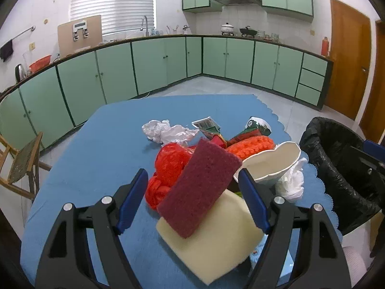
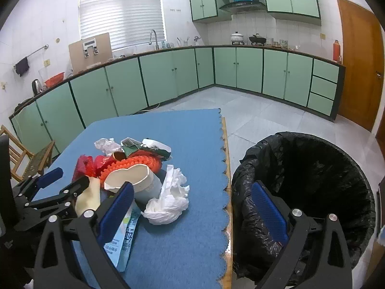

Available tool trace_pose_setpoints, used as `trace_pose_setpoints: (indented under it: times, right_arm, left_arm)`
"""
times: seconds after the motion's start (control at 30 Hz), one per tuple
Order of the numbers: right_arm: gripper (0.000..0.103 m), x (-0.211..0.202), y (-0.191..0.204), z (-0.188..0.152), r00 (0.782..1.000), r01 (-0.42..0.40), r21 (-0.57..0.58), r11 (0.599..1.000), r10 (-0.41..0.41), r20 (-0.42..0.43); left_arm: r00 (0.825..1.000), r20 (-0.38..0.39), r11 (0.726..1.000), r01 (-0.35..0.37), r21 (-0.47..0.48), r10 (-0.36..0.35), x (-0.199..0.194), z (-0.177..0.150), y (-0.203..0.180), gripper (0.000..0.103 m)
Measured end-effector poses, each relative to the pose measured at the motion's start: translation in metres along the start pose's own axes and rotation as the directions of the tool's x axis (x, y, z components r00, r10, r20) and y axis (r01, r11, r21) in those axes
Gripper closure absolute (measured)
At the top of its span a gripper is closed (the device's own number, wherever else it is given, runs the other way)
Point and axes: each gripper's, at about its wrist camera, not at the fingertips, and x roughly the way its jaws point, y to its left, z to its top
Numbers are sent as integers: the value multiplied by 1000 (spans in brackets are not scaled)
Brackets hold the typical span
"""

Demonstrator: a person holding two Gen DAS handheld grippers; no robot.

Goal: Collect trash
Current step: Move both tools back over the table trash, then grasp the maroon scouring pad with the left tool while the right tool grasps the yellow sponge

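A heap of trash lies on the blue-clothed table [image 1: 96,144]. My left gripper [image 1: 192,175] is open and straddles a maroon scouring pad [image 1: 199,187], its pads clear of it. That pad leans on a cream sponge [image 1: 216,240]. Behind them are a red plastic bag [image 1: 168,163], an orange knobbly net [image 1: 252,147], green wrappers [image 1: 207,126], crumpled white paper [image 1: 168,132] and a crushed white cup [image 1: 269,163]. My right gripper [image 2: 192,187] is open and holds nothing, over the table's right edge beside a white tissue [image 2: 170,202]. The left gripper [image 2: 69,178] shows at the left of that view.
A bin lined with a black bag [image 2: 312,180] stands on the floor just right of the table. A light blue packet [image 2: 125,236] lies near my right gripper's left finger. A wooden chair [image 1: 21,163] stands to the table's left. Green cabinets [image 1: 156,65] line the far walls.
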Motion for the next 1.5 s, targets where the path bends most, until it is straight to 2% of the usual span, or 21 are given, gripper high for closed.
trace_pose_setpoints:
  times: [0.13, 0.23, 0.37, 0.6, 0.87, 1.03, 1.3, 1.5]
  right_arm:
    - [7, 4, -3, 2, 1000, 3, 6, 1000, -3, -4]
    - [7, 7, -5, 2, 1000, 5, 11, 1000, -5, -9]
    - [7, 8, -4, 1, 1000, 2, 6, 1000, -2, -16]
    - [7, 8, 8, 3, 1000, -28, 0, 1000, 28, -10]
    - [8, 7, 31, 8, 997, -76, -10, 997, 76, 4]
    - [10, 6, 54, 3, 993, -114, -27, 993, 114, -2]
    - [21, 8, 94, -12, 981, -194, -79, 978, 191, -43]
    - [29, 21, 108, -25, 976, -206, -92, 974, 198, -93]
  left_arm:
    - [1000, -25, 1000, 13, 7, -13, 13, 0, 0, 31]
    - [998, -52, 1000, 29, -5, -29, 21, -1, 2, 49]
    - [999, -44, 1000, 23, -20, -24, 18, 0, 1, 61]
    - [1000, -1, 999, 10, -42, -10, -3, 5, 7, 64]
    - [999, 37, 995, -28, -94, 32, -27, 15, 36, 64]
    - [998, 21, 993, -62, -103, 64, -35, 11, 57, 64]
    - [996, -42, 991, -84, -106, 80, -46, -13, 87, 64]
    - [995, -68, 992, -79, -101, 73, -45, -28, 95, 64]
